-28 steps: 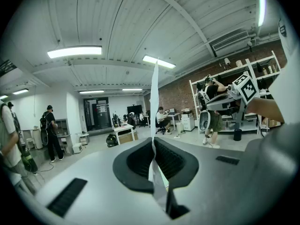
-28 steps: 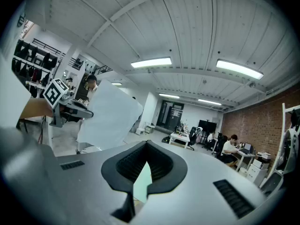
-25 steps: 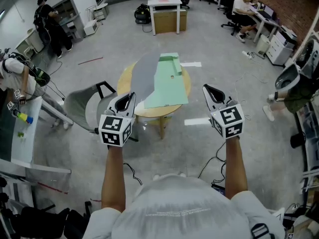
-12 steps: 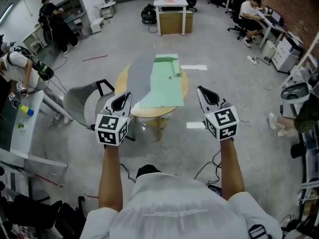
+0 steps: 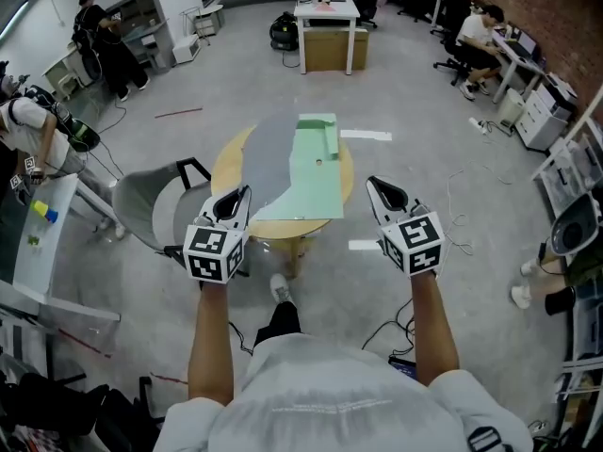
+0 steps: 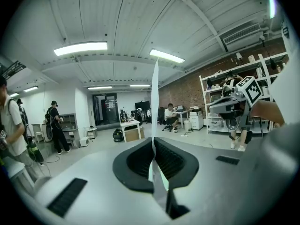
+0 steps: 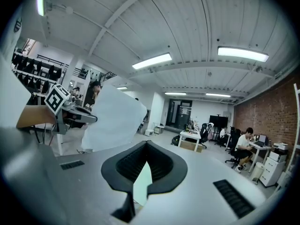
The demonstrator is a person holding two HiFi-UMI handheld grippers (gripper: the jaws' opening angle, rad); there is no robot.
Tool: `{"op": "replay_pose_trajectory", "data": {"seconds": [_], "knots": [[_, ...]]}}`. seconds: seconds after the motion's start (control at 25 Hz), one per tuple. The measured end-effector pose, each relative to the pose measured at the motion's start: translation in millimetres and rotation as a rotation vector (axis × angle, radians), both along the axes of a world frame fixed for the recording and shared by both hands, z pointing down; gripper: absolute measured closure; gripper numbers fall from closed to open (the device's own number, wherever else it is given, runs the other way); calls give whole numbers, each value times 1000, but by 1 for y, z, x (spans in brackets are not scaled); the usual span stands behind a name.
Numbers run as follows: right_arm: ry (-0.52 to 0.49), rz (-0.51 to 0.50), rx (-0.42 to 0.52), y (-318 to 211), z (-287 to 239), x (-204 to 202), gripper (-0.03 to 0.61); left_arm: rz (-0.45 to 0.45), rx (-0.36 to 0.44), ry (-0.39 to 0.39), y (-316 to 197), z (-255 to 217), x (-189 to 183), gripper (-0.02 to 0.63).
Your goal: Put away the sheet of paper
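An open workshop with a grey concrete floor (image 5: 424, 121) fills the head view, and a round wooden table (image 5: 227, 170) stands in the middle of it. A large grey sheet of paper (image 5: 267, 158) hangs over the left half of the table. Its long axis runs from the table's near-left rim away to the far rim and a little past it. The left gripper (image 5: 239, 194) meets the sheet's near corner at the table's near-left rim. A pale green sheet with a notched far end (image 5: 317, 182) covers the right half of the table, edge to edge with the grey one. The right gripper (image 5: 375, 186) is just off the table's right rim, apart from both sheets. A grey chair (image 5: 141, 205) sits left of the table, and a white desk (image 5: 325, 8) stands well beyond it.

In the left gripper view the fingers (image 6: 136, 161) are pressed together on the paper. The paper is seen edge-on as a thin line climbing straight up from the tips, so it stands upright with its long axis vertical.

In the right gripper view the fingers are closed tip to tip. A sliver of pale green shows in the slot under the tips; whether it is pinched there or lies beyond them I cannot tell. To the left the paper shows its broad pale face, upright above the left gripper.
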State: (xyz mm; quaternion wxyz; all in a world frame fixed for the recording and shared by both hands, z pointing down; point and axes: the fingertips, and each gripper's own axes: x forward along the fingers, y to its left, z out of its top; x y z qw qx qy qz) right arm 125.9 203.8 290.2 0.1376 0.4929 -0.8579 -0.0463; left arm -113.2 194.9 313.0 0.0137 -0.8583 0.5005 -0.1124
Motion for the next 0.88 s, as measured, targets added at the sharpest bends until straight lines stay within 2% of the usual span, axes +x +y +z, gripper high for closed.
{"op": "replay_pose_trajectory", "data": {"seconds": [0.28, 0.88], "knots": [[-1, 26, -7, -83, 2, -4, 551, 26, -1, 14, -92, 4, -4, 592], [-2, 65, -53, -275, 6, -71, 551, 104, -20, 6, -294, 3, -50, 592]]}}
